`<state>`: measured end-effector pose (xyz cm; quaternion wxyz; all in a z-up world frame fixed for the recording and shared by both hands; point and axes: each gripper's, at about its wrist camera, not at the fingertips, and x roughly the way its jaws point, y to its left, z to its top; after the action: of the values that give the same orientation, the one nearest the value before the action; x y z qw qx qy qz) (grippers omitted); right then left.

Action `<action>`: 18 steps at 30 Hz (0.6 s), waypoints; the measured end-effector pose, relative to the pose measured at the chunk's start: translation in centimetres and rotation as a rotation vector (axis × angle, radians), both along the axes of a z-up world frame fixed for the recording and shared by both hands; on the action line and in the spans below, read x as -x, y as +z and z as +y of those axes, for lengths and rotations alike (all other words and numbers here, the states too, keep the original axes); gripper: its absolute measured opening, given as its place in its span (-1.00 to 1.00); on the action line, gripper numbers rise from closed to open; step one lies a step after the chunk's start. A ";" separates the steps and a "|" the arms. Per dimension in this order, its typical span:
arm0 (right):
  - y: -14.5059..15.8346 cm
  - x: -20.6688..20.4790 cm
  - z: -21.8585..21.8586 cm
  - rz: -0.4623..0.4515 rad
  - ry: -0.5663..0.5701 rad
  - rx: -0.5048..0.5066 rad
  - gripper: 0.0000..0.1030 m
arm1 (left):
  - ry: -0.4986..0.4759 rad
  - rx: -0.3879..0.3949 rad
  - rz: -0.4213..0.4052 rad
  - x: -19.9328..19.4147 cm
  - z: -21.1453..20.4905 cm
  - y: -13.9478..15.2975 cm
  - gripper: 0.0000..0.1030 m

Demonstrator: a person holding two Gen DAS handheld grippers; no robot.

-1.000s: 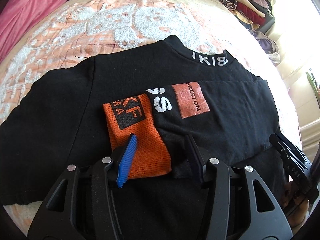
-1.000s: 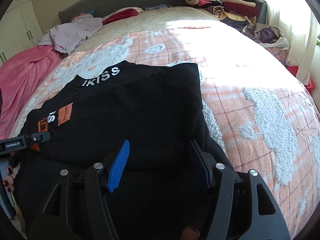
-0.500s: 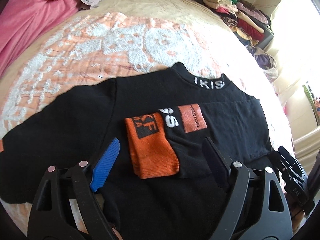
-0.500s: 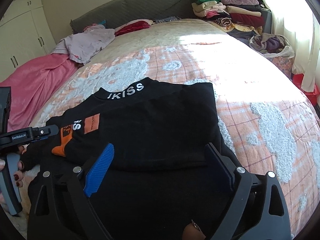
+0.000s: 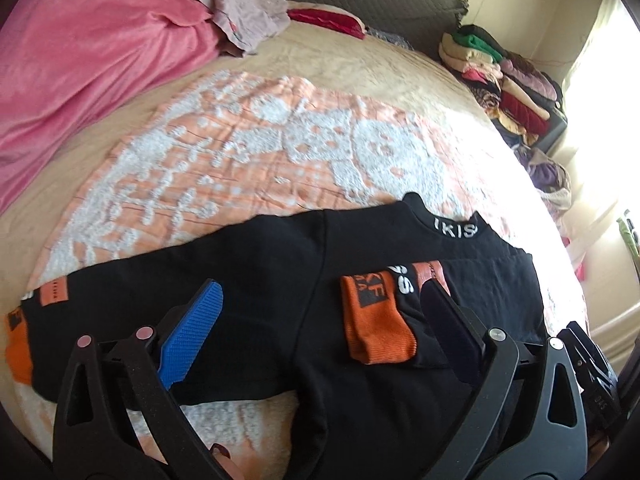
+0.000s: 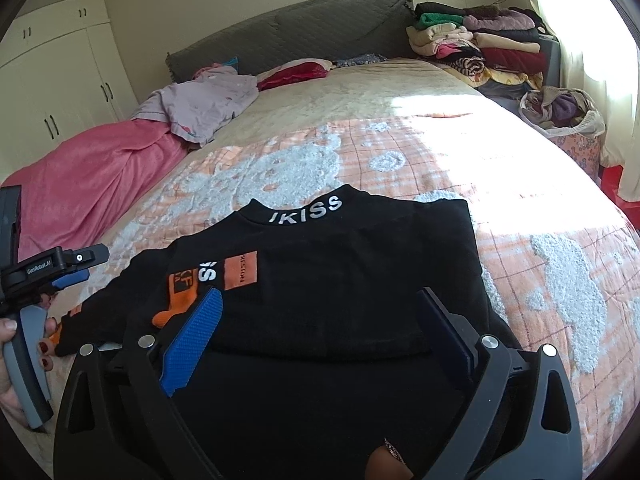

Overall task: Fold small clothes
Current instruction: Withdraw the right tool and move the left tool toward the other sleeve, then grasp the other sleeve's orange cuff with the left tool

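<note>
A black sweatshirt [image 5: 280, 280] with an "IKISS" collar lies flat on the bed; it also shows in the right wrist view [image 6: 340, 272]. Its right sleeve is folded across the chest, orange cuff [image 5: 376, 332] on top, also seen in the right wrist view [image 6: 176, 304]. Its left sleeve stretches out flat to the left, orange cuff [image 5: 18, 344] at the bed edge. My left gripper [image 5: 320, 320] is open and empty above the shirt body. My right gripper [image 6: 320, 312] is open and empty above the shirt's lower half. The left gripper also appears at the left edge of the right wrist view [image 6: 80, 268].
An orange and white blanket [image 5: 240, 152] covers the bed. A pink blanket [image 6: 92, 176] and a lilac garment [image 6: 204, 100] lie at the far left. Folded clothes are stacked [image 6: 480, 48] at the far right by the headboard, with a bag of clothes [image 6: 560, 112] beside the bed.
Both grippers opened wide and pulled back and up from the shirt. The folded sleeve stays lying across the chest. The left view has swung left, showing the outstretched sleeve.
</note>
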<state>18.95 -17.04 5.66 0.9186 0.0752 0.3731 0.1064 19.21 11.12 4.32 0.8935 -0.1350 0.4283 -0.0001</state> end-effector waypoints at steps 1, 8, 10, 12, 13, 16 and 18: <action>0.1 0.1 0.3 -0.003 0.007 -0.002 0.86 | 0.012 -0.006 -0.010 0.3 0.4 0.2 0.80; 1.1 0.7 3.0 -0.033 0.065 0.028 0.86 | 0.095 -0.050 -0.067 2.7 2.9 1.4 0.80; 1.3 0.9 3.9 -0.043 0.081 0.034 0.86 | 0.113 -0.061 -0.075 3.3 3.5 1.4 0.80; 1.4 1.1 4.9 -0.048 0.106 0.038 0.86 | 0.134 -0.078 -0.076 3.9 4.1 1.3 0.80; 1.5 1.2 5.3 -0.051 0.116 0.041 0.86 | 0.143 -0.084 -0.077 4.2 4.4 1.2 0.80; 1.6 1.6 6.8 -0.058 0.150 0.056 0.87 | 0.191 -0.098 -0.077 4.8 5.5 0.9 0.80; 1.7 1.8 7.7 -0.062 0.168 0.060 0.91 | 0.237 -0.098 -0.086 5.2 6.5 0.9 0.80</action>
<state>17.13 -9.35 7.38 0.9193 0.0129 0.3526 0.1742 14.02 17.63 5.25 0.9102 -0.1405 0.3704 0.1206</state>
